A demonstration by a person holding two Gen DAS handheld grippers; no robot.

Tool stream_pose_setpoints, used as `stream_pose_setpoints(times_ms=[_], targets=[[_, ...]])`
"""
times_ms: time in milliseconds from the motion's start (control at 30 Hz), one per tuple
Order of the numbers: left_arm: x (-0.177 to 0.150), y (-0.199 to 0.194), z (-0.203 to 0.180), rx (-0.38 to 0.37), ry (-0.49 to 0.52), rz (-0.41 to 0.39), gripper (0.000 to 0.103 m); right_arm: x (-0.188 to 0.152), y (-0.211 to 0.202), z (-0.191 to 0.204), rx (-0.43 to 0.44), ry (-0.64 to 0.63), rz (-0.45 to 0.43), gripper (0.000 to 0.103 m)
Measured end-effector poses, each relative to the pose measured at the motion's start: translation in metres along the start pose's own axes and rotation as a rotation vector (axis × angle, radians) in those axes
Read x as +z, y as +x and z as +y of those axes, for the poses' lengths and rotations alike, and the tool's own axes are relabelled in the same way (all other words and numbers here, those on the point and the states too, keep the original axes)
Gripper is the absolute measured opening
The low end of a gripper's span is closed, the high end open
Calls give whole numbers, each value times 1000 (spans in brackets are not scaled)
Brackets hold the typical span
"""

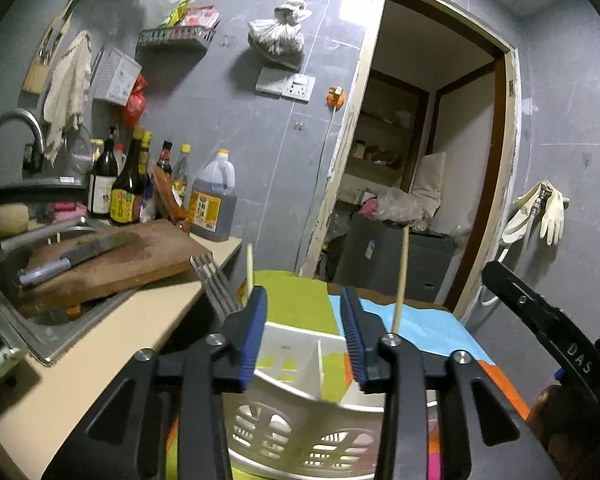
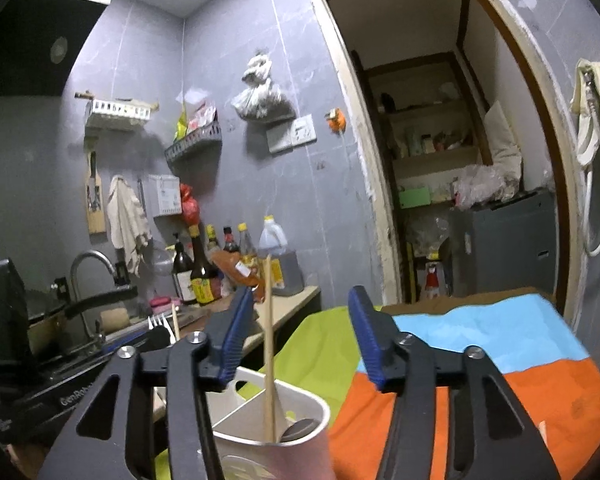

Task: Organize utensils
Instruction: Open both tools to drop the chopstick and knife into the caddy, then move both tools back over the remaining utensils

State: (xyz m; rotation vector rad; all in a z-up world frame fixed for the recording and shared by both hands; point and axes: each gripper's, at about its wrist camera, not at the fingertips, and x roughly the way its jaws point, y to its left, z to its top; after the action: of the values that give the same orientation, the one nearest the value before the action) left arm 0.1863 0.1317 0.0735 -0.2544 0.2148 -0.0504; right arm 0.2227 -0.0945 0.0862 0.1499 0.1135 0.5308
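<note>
While both hand-held grippers hang over the caddy (image 1: 300,408), each stands released w/ nothing between the pads.

Left hand-held gripper (image 1: 304,334): fork (image 1: 216,288) stands just left of its left finger, a chopstick (image 1: 249,266) right behind that finger; both look dropped into the caddy's left section. Dividers split the white caddy below into sections; the middle one under the jaws looks bare, green cloth showing through the slots.

Right hand-held gripper (image 2: 298,338): a 2nd chopstick (image 2: 269,344) stands upright just inside its left finger, not touched, foot in the near section next to a dark spoon bowl (image 2: 300,428).

Step in hand, I'd judge: let go & back out. Do it well by lifting straight up & clear of the sticks, esp. on the right, since a sideways swing could knock the chopstick or tip the light caddy on the cloth (image 2: 500,344). Can't tell if more utensils remain.
</note>
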Motion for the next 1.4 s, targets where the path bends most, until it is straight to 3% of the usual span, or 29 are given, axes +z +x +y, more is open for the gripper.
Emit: stream_pose_setpoints(times_ms=[367, 433, 500, 800, 1133, 1400], targets=[[15, -22, -52, -65, 60, -20, 78, 28, -65, -33, -107, -50, -69, 103], [12, -24, -63, -83, 75, -20, 89, 30, -80, -41, -125, -54, -76, 103], [8, -27, -74, -94, 101, -20, 93, 30, -92, -47, -152, -77, -77, 103], [-19, -29, -115, -161, 161, 26, 95, 22, -136, -75, -256, -144, -66, 103], [-59, -3, -152, -204, 225, 187, 95, -1, -140, -115, -338, -166, 55, 103], [-94, 27, -177, -211, 306, 363, 95, -20, -124, -147, -356, -134, 220, 99]])
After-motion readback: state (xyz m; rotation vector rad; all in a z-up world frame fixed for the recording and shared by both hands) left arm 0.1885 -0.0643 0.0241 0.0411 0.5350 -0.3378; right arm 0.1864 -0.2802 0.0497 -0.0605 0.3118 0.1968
